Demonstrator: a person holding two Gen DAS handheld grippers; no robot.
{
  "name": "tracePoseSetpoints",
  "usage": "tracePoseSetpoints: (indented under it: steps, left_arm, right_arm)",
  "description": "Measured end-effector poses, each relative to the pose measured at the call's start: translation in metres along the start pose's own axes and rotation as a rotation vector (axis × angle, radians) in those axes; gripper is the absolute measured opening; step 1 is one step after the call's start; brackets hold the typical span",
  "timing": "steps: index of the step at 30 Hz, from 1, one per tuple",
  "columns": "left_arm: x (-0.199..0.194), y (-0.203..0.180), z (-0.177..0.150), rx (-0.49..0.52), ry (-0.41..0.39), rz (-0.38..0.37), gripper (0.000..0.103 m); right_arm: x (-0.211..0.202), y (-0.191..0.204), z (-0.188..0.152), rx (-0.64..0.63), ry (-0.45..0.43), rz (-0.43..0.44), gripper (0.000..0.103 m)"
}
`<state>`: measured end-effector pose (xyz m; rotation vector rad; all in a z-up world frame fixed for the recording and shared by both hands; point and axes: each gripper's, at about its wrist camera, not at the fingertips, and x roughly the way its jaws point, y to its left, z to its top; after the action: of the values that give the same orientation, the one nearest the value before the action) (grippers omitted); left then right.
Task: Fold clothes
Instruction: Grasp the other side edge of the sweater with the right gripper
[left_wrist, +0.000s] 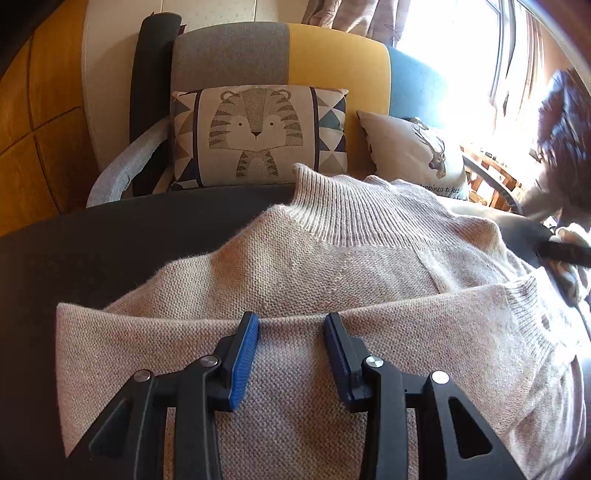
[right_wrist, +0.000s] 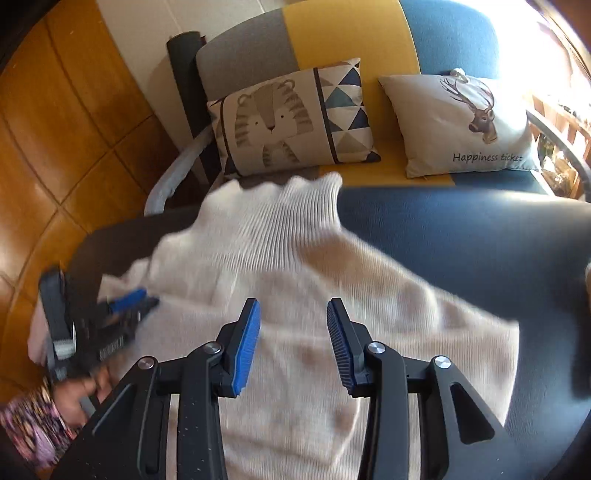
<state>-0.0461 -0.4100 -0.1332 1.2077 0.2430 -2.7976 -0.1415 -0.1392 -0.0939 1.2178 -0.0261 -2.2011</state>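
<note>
A beige knitted sweater (left_wrist: 332, 266) is spread flat on the dark tabletop (left_wrist: 110, 236), its ribbed collar (left_wrist: 332, 206) pointed toward the sofa (left_wrist: 332, 55) beyond the far edge. One sleeve (left_wrist: 424, 314) is seen folded across the sweater's body, its ribbed cuff lying toward the window side. The left gripper (left_wrist: 291, 325) is held over that folded sleeve, tips right at the sleeve's upper edge; its jaws are parted about halfway, and no knit is seen pinched between the blue pads (left_wrist: 243, 354). In the right wrist view, the right gripper (right_wrist: 293, 314) is poised above the sweater's middle, below the collar, jaws likewise half apart with nothing clamped; the cloth under it is blurred. On the sweater's left edge there, the left gripper can be made out again, gripped by a hand (right_wrist: 79, 391) in a patterned sleeve (right_wrist: 29, 428). Behind the sweater, a tiger cushion (left_wrist: 258, 133) and a deer cushion (left_wrist: 417, 155) are propped on the sofa seat.
</note>
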Motion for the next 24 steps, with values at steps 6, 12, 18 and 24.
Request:
tracePoseSetpoints:
  steps: [6,12,18,24]
  left_arm:
    - [0.001,0.004,-0.002,-0.023,-0.017,-0.027,0.038]
    - [0.002,0.006,-0.004,-0.03,-0.034,-0.033,0.038]
    - [0.002,0.008,-0.006,-0.037,-0.048,-0.042,0.038]
    - [0.003,0.008,-0.008,-0.041,-0.06,-0.045,0.038]
  right_arm:
    - [0.055,-0.016,0.078,0.02,0.077,-0.014,0.041]
    - [0.107,-0.042,0.113,0.086,0.128,-0.042,0.041]
    - [0.144,-0.059,0.127,0.113,0.182,-0.016,0.045]
    - [0.169,-0.054,0.137,0.1,0.202,0.001,0.049]
